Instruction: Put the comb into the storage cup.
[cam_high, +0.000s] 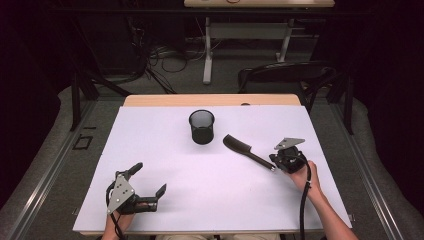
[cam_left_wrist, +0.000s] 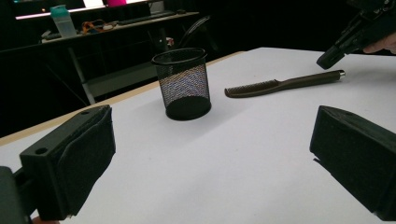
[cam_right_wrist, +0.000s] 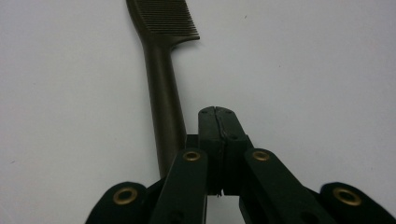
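Your right gripper (cam_high: 276, 162) hovers low, fingers pressed together and empty, the comb (cam_high: 245, 150) just left of them. Your left gripper (cam_high: 148, 179) rests near, fingers apart.

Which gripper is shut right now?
The right gripper, beside the comb handle: its jaws meet, empty. The left gripper has jaws spread wide.

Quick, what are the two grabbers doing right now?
Left gripper: open, nothing between its fingers.
Right gripper: shut, holding nothing; the comb lies beside it on the table.
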